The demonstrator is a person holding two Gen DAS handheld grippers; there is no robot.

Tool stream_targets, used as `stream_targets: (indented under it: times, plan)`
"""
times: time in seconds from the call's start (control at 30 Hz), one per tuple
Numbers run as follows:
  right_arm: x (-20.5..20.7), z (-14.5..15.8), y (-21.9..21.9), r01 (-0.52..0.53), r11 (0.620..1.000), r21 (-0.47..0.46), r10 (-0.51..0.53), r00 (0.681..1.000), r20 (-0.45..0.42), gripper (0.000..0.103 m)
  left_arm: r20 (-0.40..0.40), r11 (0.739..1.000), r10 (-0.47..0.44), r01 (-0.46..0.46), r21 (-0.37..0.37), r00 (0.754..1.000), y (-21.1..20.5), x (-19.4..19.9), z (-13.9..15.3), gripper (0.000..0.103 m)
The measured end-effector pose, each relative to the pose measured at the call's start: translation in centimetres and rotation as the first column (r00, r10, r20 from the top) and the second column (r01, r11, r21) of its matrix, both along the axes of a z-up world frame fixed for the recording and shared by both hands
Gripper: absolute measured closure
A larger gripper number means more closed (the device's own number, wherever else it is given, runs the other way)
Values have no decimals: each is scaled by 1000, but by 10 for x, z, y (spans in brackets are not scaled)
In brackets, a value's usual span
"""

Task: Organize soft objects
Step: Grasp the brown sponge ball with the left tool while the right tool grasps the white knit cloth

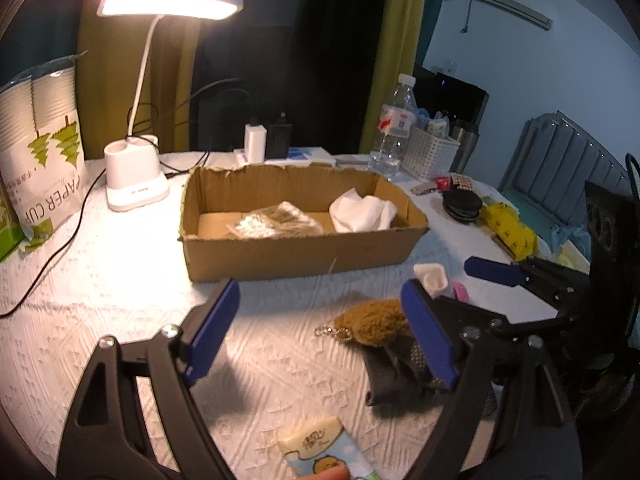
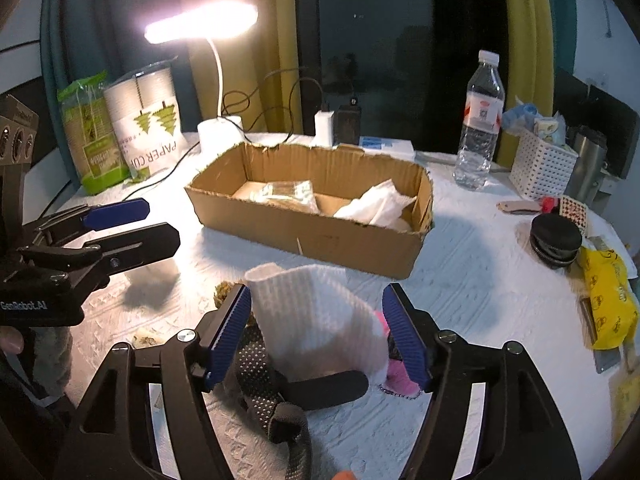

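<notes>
A cardboard box (image 1: 296, 256) (image 2: 320, 236) sits mid-table and holds a white cloth (image 1: 362, 210) (image 2: 376, 202) and a clear packet (image 1: 276, 220) (image 2: 286, 192). My left gripper (image 1: 320, 332) is open and empty over the table; a brown plush keychain (image 1: 372, 322) lies by its right finger, next to a grey dotted glove (image 1: 396, 376). My right gripper (image 2: 316, 332) is open around a white sock (image 2: 316, 316) with a pink toe (image 2: 400, 376), apart from its pads. The grey glove (image 2: 264, 384) lies under the sock. A tissue pack (image 1: 316, 450) lies near the front.
A lit desk lamp (image 1: 134, 176) and a paper-cup bag (image 1: 44, 160) stand at the back left. A water bottle (image 2: 478, 128), a white basket (image 2: 542, 168), a black round case (image 2: 556, 240) and a yellow bag (image 2: 608, 300) are at the right.
</notes>
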State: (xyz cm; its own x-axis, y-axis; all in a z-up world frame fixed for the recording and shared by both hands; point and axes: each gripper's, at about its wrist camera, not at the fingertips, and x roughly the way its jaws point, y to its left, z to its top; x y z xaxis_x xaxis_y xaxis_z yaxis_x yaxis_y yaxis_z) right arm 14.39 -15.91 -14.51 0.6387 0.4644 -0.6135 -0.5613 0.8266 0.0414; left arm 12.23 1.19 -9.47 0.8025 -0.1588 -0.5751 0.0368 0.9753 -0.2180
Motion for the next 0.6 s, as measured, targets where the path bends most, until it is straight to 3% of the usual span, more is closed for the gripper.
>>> stream_targets:
  times: [0.33, 0.4, 0.57, 0.6]
  plan:
    - [13, -22, 2, -25, 1000, 15, 26, 997, -78, 32, -31, 1000, 1, -1, 12, 1000, -8, 5, -8, 19]
    - [13, -25, 3, -37, 999, 19, 38, 996, -87, 40, -36, 1000, -1, 1, 16, 999, -10, 7, -8, 19]
    - [12, -29, 2, -50, 998, 31, 52, 995, -80, 82, -46, 1000, -9, 11, 30, 999, -20, 10, -8, 19]
    - [12, -29, 0, -52, 998, 40, 55, 995, -78, 84, -47, 999, -12, 13, 34, 999, -22, 10, -8, 19]
